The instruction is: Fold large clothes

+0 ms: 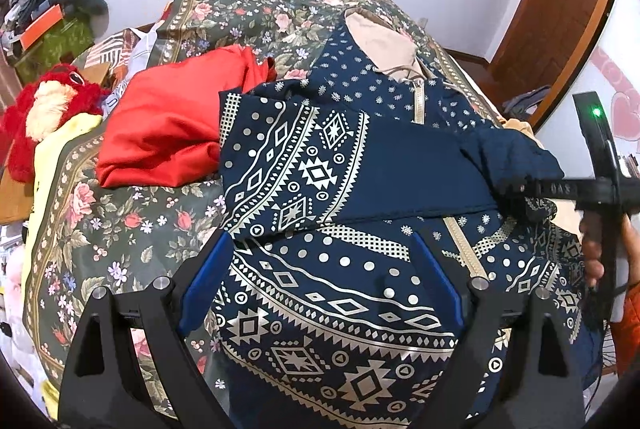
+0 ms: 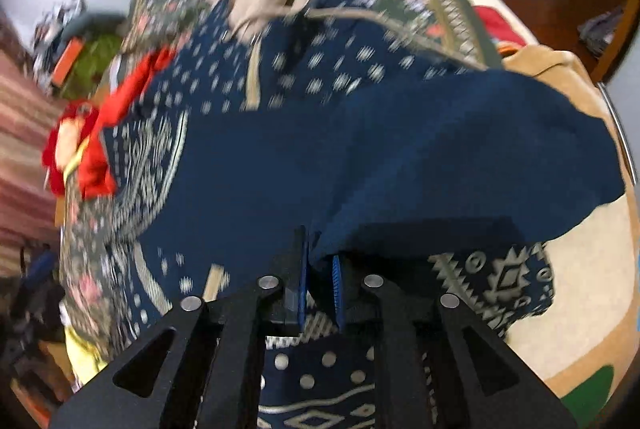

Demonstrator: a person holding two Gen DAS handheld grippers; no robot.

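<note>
Floral bedspread point(image 1: 120, 229) carries navy patterned hoodie point(image 1: 340, 293); left claw point(image 1: 320, 277) gapes above.

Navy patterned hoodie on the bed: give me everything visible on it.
The navy hooded garment with cream geometric print lies spread front-up on the floral bedspread, beige-lined hood farthest away, cream zipper closed down the middle. One sleeve is folded across the chest. The right gripper has sleeve fabric between its fingers. A red garment lies beside it.

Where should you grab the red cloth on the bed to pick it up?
Grab the red cloth by its near bottom edge, coming from above on the side nearest the camera. That edge lies loose on the floral bedspread with nothing over it, while its right side is tucked under the navy patterned garment.
</note>
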